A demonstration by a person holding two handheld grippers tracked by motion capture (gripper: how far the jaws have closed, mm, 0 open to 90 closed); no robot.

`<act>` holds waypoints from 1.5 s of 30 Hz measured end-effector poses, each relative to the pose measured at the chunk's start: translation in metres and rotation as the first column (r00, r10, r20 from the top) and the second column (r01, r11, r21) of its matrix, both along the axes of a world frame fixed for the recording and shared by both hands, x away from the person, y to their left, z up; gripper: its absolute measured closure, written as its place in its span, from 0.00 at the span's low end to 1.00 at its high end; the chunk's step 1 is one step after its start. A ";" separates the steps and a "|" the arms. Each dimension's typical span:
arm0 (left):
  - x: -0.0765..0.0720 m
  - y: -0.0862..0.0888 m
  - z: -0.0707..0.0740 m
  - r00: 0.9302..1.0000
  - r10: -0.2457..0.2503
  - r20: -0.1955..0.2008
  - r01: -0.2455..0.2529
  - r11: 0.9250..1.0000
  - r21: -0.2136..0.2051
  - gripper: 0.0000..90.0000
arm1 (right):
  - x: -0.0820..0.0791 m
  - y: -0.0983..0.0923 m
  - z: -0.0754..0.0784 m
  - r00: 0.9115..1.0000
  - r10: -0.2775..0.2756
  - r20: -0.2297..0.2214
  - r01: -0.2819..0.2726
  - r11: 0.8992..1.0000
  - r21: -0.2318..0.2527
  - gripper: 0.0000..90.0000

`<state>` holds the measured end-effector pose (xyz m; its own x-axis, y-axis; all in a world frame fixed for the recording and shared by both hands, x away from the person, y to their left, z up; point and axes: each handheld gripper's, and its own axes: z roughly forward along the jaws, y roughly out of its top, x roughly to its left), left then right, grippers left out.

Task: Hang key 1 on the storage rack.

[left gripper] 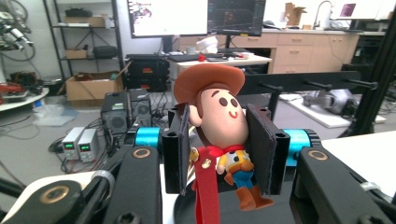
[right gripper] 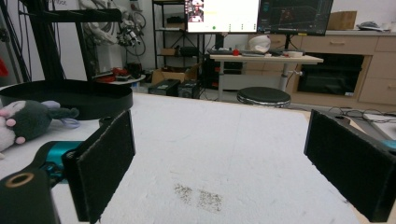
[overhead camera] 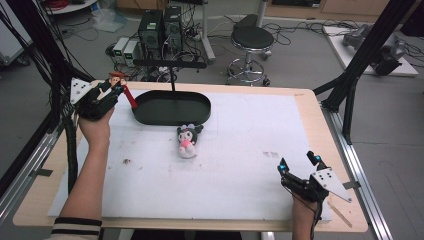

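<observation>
Gripping cowboy figure (left gripper: 219, 135) w/ my left gripper (overhead camera: 102, 97), raised beside black tray (overhead camera: 172, 109); right gripper (overhead camera: 299, 172) spread wide, empty, over white mat (overhead camera: 240, 150); plush (overhead camera: 188, 140) near tray.

The right tool (right gripper: 219, 170) hangs wide open over the white mat (right gripper: 224, 140), a plush toy (right gripper: 25, 122) beside the black tray (right gripper: 70, 98).

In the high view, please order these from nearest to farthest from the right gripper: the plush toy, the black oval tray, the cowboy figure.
Measured from the right gripper, at the table's near right:
1. Plush toy, lying mid-table, to its left.
2. Black oval tray, behind the plush, toward the far edge.
3. Cowboy figure, at the far left corner, held in the left gripper.
</observation>
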<state>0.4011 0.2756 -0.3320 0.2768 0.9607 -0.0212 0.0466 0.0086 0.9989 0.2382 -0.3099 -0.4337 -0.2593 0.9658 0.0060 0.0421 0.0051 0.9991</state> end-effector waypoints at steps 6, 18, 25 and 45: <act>0.008 -0.014 0.007 1.000 -0.011 -0.001 0.011 1.000 0.027 0.68 | 0.000 -0.001 0.000 1.000 -0.002 0.004 0.002 1.000 0.003 0.09; 0.025 -0.026 0.010 1.000 -0.019 -0.010 0.019 0.999 0.028 0.68 | 0.000 -0.005 -0.001 1.000 -0.010 0.005 0.010 1.000 0.010 0.09; 0.036 -0.033 0.011 1.000 -0.021 -0.007 0.021 0.999 0.031 0.68 | 0.001 -0.006 -0.002 1.000 -0.014 -0.007 0.014 1.000 0.010 0.09; 0.049 -0.028 0.004 1.000 -0.006 0.015 0.006 1.000 -0.003 0.68 | 0.005 -0.004 -0.007 0.999 -0.011 -0.030 0.011 1.000 -0.004 0.09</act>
